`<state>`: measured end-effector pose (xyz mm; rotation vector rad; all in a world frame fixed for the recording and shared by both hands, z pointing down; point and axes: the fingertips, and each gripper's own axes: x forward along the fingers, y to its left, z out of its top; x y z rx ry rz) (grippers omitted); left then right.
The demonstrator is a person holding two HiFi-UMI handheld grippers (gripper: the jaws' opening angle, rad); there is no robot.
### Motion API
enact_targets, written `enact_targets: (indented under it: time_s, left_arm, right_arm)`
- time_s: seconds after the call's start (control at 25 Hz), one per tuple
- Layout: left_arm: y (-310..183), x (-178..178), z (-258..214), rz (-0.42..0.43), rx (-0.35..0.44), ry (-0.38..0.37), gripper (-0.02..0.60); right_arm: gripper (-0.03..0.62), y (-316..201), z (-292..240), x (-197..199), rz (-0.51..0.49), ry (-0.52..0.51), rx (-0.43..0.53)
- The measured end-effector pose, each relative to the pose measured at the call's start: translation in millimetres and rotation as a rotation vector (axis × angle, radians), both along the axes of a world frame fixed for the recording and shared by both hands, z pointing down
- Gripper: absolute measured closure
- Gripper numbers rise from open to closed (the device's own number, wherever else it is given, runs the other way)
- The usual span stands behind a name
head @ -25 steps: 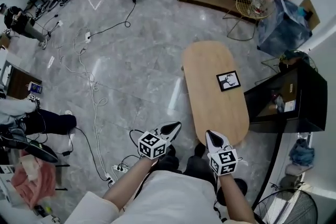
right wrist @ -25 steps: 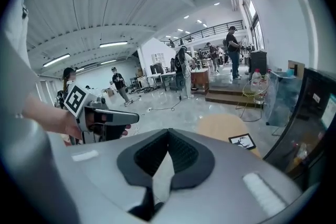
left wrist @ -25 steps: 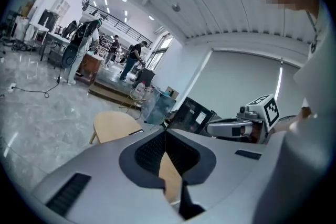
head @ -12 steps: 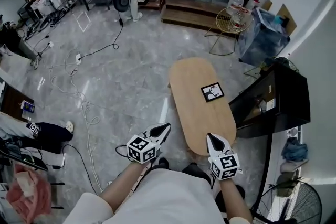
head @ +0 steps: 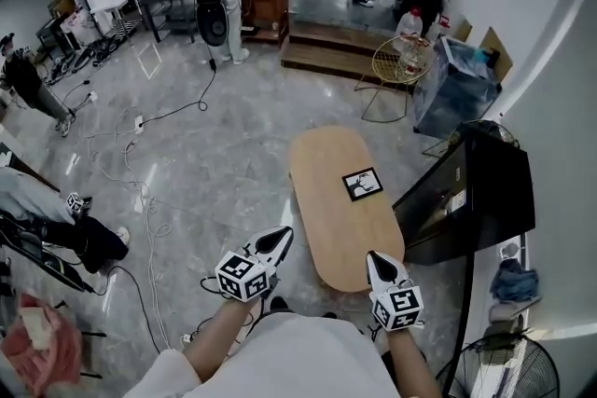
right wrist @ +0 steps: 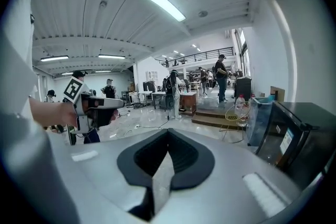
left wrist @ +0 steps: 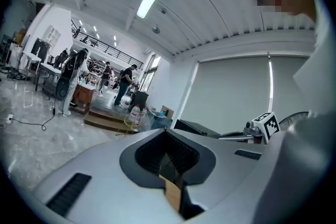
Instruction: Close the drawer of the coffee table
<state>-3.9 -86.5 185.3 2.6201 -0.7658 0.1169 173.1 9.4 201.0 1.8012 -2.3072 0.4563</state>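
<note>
Head view: the left gripper (head: 278,240) is clenched on nothing, jaws pressed together, above the grey floor (head: 215,163). Ahead of it and to its right lies the oval coffee table (head: 322,200), with a black-framed card (head: 362,184) on top. The right gripper (head: 375,260), likewise closed and empty, hovers at the table's near end.

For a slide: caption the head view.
A person at the end of an oval coffee table holds the left gripper and right gripper shut and empty.
</note>
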Motion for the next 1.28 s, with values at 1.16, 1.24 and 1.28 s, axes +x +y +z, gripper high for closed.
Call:
enact_targets:
  time_s: [1.16,1.24,1.28]
  left_arm:
    - [15.7,27.9,-14.3,0.025,0.032,-0.011,0.574]
    - [16.6,27.4,-12.1,0.027,0.031,-0.010,0.574]
    - [17.0,27.1,-11.1,0.028,0.030,-0.008,0.574]
  right_arm:
    - [0.583,21.1,-26.5,42.2,0.052,-0.001,0.095]
    - [0.584,22.3,-24.8,42.4,0.054,0.000,0.096]
    - [0.583,22.9,-23.9,42.6,0.055,0.000,0.096]
